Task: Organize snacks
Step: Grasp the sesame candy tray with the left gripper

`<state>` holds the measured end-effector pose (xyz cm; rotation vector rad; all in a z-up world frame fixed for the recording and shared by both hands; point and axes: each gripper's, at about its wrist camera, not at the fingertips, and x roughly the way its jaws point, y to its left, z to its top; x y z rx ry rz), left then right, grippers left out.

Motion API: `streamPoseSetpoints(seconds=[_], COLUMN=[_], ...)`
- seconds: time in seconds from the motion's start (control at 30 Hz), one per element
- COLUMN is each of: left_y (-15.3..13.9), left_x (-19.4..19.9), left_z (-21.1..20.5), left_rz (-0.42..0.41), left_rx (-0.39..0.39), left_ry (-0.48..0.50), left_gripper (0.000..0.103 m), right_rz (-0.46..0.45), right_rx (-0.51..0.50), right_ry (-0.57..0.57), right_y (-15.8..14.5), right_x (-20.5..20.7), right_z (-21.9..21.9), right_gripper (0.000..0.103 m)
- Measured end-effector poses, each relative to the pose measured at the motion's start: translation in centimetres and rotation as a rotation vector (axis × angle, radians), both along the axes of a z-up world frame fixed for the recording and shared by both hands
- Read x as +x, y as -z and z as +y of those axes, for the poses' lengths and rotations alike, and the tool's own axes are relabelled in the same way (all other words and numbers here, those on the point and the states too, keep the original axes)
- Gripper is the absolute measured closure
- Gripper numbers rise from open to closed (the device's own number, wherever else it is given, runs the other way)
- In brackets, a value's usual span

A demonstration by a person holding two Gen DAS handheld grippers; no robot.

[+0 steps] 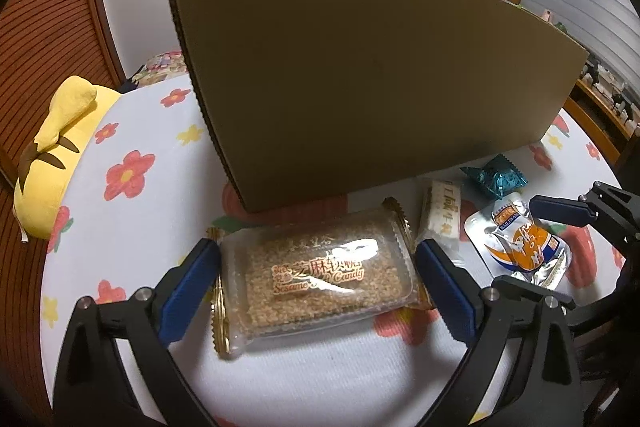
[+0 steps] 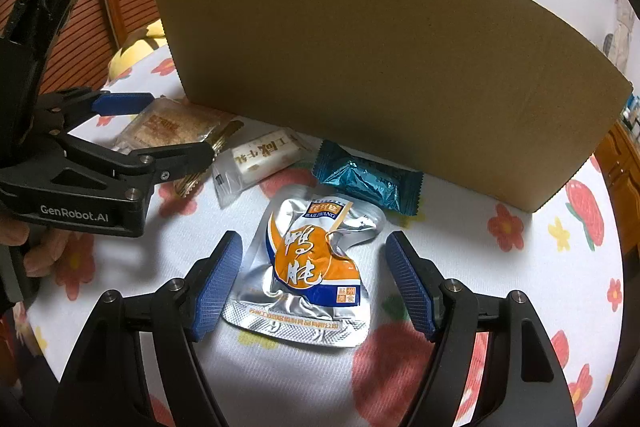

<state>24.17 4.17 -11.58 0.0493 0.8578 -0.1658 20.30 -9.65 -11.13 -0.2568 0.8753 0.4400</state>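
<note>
A clear sesame candy pack (image 1: 316, 271) lies flat on the floral tablecloth (image 1: 132, 227) between the blue pads of my left gripper (image 1: 318, 251). Its jaws stand wide on either side and do not press the pack. The right wrist view shows this left gripper (image 2: 182, 125) straddling the sesame candy pack (image 2: 168, 127). A silver and orange pouch (image 2: 316, 267) lies between the pads of my right gripper (image 2: 314, 243), open with a gap on both sides. In the left wrist view the right gripper (image 1: 516, 243) is around the pouch (image 1: 524, 247).
A tall cardboard box (image 1: 360, 87) (image 2: 380, 67) stands just behind the snacks. A white wrapped bar (image 2: 264, 155) and a teal wrapped candy (image 2: 368, 183) lie before it. A yellow plush toy (image 1: 60, 147) sits at the table's left edge. A person's hand (image 2: 40, 247) holds the left gripper.
</note>
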Motion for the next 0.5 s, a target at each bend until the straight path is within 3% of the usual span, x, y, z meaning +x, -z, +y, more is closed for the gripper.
streamPoseSetpoints(seconds=[0.23,0.5], left_y=[0.1,0.1], left_x=[-0.1,-1.1], left_z=[0.1,0.8], left_rz=[0.013,0.0], left_rx=[-0.014,-0.019], left_ry=[0.001,0.018], left_gripper=[0.004,0.017], right_rz=[0.0,0.001], right_rx=[0.0,-0.001], right_ry=[0.0,0.001], right_y=[0.0,0.0], right_x=[0.0,0.0], right_z=[0.0,0.0], right_gripper=[0.027,0.026])
